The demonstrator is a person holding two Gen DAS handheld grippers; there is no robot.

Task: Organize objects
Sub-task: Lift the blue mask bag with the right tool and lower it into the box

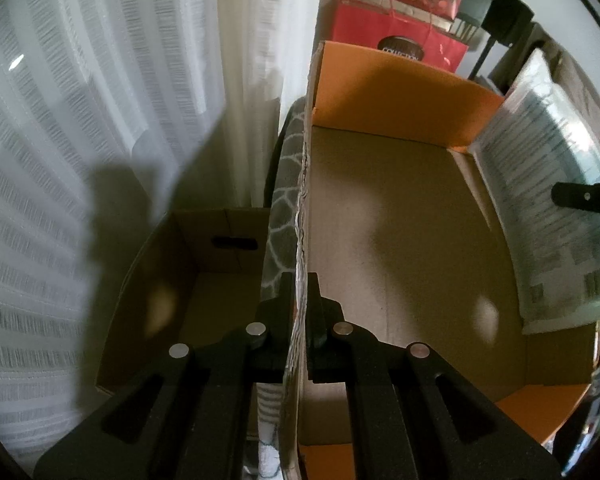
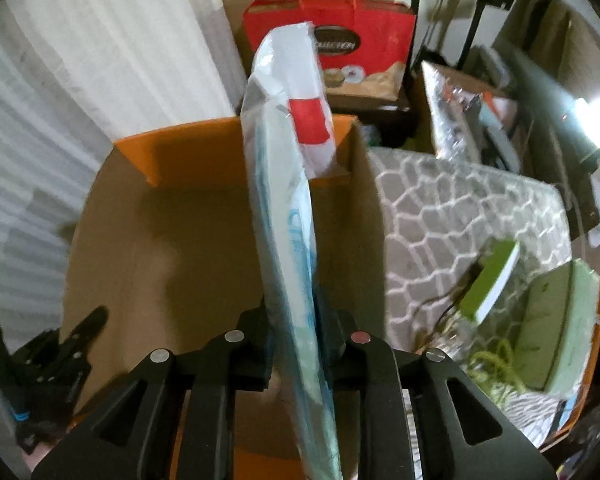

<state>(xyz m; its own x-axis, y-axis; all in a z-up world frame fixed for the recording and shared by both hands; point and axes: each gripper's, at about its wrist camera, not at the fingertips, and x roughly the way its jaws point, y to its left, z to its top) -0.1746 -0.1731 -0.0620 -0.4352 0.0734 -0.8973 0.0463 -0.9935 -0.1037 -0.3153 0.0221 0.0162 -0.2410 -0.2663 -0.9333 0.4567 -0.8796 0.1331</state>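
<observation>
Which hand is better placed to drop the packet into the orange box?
Right. The right tongs straddle the plastic packet over the orange box, while the left tongs are clamped on the box's wall.

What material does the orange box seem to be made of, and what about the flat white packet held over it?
Orange box: corrugated cardboard, matt brown inside, orange outside; the torn wall edge in the left gripper shows its layers. White packet between the right gripper's fingers: probably thin glossy plastic film over something flat; it wrinkles and reflects light. Its contents cannot be told.
</observation>
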